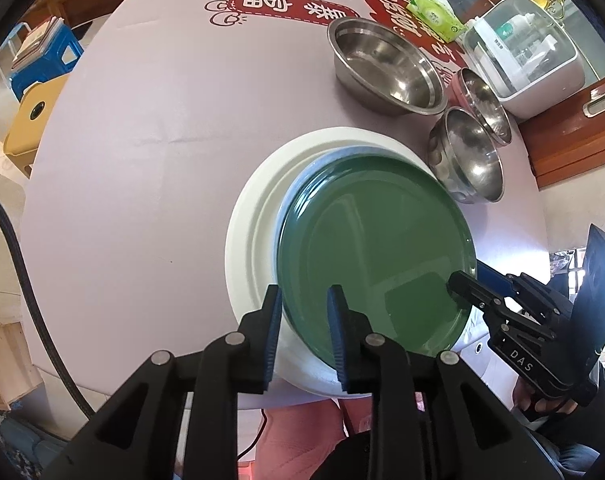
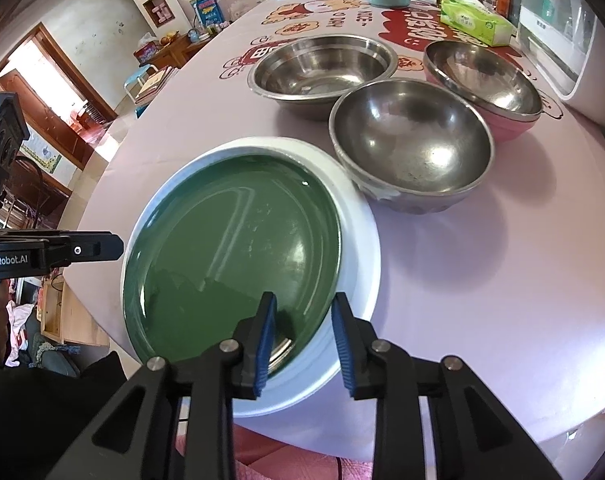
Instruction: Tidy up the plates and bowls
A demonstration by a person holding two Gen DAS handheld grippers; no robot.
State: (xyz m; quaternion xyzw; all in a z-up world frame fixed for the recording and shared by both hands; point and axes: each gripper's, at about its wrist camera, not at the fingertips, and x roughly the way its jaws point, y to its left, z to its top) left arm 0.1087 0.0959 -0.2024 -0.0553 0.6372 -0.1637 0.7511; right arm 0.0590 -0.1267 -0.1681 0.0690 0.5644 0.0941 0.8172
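Here, both parted grippers [image 1: 304, 312] [image 2: 302, 320] straddle one green plate [image 1: 366, 248] beside three steel bowls [image 2: 412, 142].

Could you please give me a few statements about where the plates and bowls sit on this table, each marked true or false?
1. The green plate lies on top of the white plate. True.
2. The large steel basin is stacked inside the pink-sided bowl. False: the basin stands alone on the tablecloth, beside the other bowls.
3. Three metal bowls stand beyond the plates. True: the basin, the round steel bowl and the pink-sided bowl.
4. The green tissue pack lies in the green plate. False: it lies at the far side of the table, and the plate holds nothing.
5. The right gripper straddles the near rim of the stacked plates. True.
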